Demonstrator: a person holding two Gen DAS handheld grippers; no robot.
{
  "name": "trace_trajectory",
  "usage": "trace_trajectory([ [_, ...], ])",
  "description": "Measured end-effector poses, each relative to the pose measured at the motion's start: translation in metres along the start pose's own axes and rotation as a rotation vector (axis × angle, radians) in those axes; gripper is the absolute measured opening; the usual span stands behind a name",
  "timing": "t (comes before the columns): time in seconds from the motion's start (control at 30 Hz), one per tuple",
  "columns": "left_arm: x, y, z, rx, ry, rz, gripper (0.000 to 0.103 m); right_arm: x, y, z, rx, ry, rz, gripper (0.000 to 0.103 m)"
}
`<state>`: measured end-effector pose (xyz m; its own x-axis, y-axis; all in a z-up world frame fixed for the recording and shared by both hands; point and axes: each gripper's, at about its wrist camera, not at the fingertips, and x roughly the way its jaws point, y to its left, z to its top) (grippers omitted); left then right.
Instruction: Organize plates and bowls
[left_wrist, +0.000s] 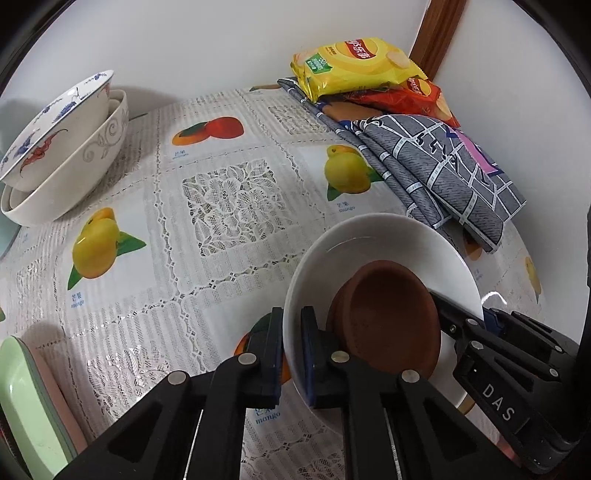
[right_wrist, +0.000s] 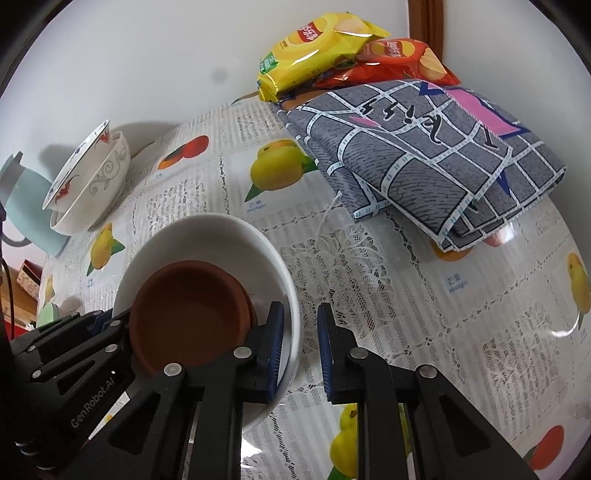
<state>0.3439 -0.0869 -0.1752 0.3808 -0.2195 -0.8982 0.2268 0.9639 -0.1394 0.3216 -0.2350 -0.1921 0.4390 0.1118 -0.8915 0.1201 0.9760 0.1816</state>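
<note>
A white bowl (left_wrist: 373, 243) (right_wrist: 221, 236) sits on the fruit-print tablecloth with brown clay dishes (left_wrist: 391, 314) (right_wrist: 188, 306) nested inside it. My left gripper (left_wrist: 291, 314) is shut on the bowl's left rim, one pad inside and one outside. My right gripper (right_wrist: 300, 310) straddles the opposite rim. Its inner pad lies against the bowl's wall, while a strip of tablecloth shows between the outer pad and the rim. Two stacked patterned bowls (left_wrist: 66, 147) (right_wrist: 92, 184) stand at the far left by the wall.
Yellow (left_wrist: 351, 66) and red (left_wrist: 417, 96) chip bags lie on a folded grey checked cloth (left_wrist: 443, 166) at the back right. Green and pink plates (left_wrist: 22, 406) sit at the near left edge. A pale blue jug (right_wrist: 26, 206) stands behind the stacked bowls.
</note>
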Motion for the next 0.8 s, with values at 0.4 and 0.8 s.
trace_trajectory([
  [0.4, 0.001, 0.004, -0.002, -0.042, -0.018, -0.018, 0.009, -0.001, -0.001, -0.001, 0.028, -0.015, 0.032, 0.011],
  [0.8, -0.018, -0.002, -0.013, -0.049, -0.037, -0.027, 0.009, -0.022, -0.007, -0.009, 0.059, -0.053, 0.060, 0.011],
])
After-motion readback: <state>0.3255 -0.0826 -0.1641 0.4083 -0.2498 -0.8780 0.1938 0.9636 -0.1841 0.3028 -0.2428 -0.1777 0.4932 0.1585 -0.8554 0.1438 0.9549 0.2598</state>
